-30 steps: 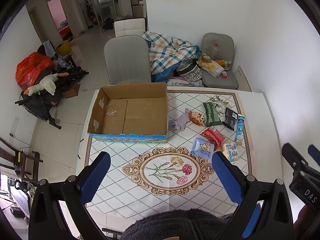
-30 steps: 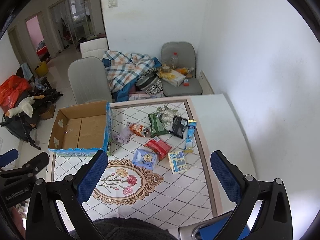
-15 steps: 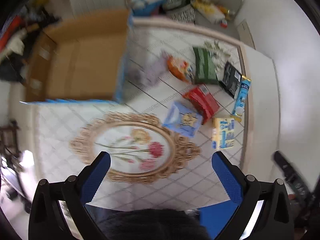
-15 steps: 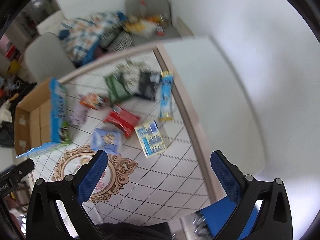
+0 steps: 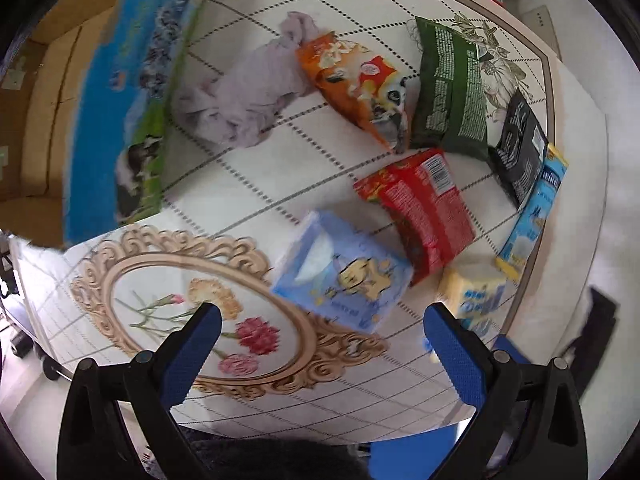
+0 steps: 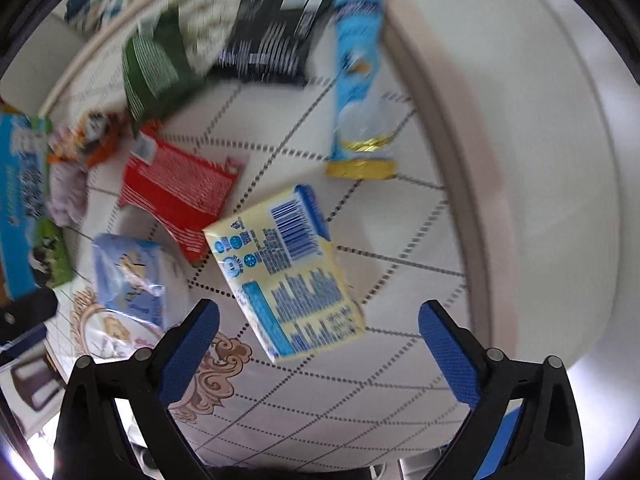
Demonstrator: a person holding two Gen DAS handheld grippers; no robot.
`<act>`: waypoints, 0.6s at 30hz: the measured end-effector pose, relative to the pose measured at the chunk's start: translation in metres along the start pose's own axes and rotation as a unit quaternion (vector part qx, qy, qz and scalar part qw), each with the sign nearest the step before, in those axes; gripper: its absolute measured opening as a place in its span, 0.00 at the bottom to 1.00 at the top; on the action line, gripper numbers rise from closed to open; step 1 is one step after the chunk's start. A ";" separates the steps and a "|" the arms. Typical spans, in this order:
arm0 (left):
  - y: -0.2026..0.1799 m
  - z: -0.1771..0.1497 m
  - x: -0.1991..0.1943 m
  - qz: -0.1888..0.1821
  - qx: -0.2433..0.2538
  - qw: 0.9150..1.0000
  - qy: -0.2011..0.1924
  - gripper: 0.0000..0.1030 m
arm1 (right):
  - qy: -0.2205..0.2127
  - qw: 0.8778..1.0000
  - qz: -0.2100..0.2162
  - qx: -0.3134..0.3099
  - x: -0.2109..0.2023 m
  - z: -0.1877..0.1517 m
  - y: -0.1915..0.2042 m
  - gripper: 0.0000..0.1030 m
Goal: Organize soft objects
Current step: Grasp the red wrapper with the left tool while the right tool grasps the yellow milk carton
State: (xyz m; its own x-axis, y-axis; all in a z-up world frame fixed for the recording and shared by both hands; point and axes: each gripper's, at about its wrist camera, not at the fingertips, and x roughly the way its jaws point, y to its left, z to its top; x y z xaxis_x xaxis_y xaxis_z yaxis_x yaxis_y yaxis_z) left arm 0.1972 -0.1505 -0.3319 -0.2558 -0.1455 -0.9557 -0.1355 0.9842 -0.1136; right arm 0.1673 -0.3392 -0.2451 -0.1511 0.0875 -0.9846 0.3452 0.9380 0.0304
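Several soft packets lie on the patterned table. In the left wrist view my open left gripper (image 5: 320, 316) hovers just short of a light blue tissue pack (image 5: 344, 272); beyond it lie a red packet (image 5: 420, 204), an orange snack bag (image 5: 352, 80), a green bag (image 5: 448, 84), a black bag (image 5: 520, 148) and a lilac cloth (image 5: 244, 100). In the right wrist view my open right gripper (image 6: 318, 316) hovers over a yellow and blue tissue pack (image 6: 288, 272). A long blue wrapper (image 6: 360, 72) lies beyond it. Both grippers are empty.
An open cardboard box (image 5: 48, 92) with a blue printed side (image 5: 132, 92) stands at the left of the table. The table's right edge (image 6: 460, 200) runs close to the yellow pack. An oval flower motif (image 5: 200, 312) lies under the left gripper.
Both grippers have dropped from high above the table and tilted down close to the packets. The room beyond has left both views. Both stay open.
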 end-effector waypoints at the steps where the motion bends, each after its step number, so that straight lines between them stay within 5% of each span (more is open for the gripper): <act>1: -0.005 0.006 0.002 -0.005 -0.003 1.000 0.006 1.00 | 0.005 1.000 0.004 -0.003 0.009 0.003 0.003 0.91; 2: -0.011 0.011 0.004 -0.012 -0.005 1.000 0.010 1.00 | 0.010 1.000 0.005 -0.005 0.014 0.004 0.004 0.81; 6: -0.037 0.029 0.012 -0.031 0.005 0.999 0.022 1.00 | 0.001 1.000 0.019 0.018 0.020 0.010 -0.005 0.69; 16: -0.080 0.066 0.075 -0.032 -0.005 0.996 0.088 0.98 | -0.010 0.997 0.020 0.075 0.030 0.015 -0.052 0.68; 18: -0.084 0.070 0.088 -0.009 0.000 0.995 0.095 0.83 | -0.009 0.995 0.032 0.089 0.036 0.014 -0.057 0.68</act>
State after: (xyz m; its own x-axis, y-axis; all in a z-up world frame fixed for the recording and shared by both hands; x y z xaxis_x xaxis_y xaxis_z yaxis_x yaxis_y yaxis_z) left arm 0.2527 -0.2386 -0.4254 -0.4301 -0.1800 -0.8847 -0.1414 0.9813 -0.1309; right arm 0.1555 -0.3939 -0.2852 -0.1070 0.1386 -0.9846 0.5120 0.8565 0.0649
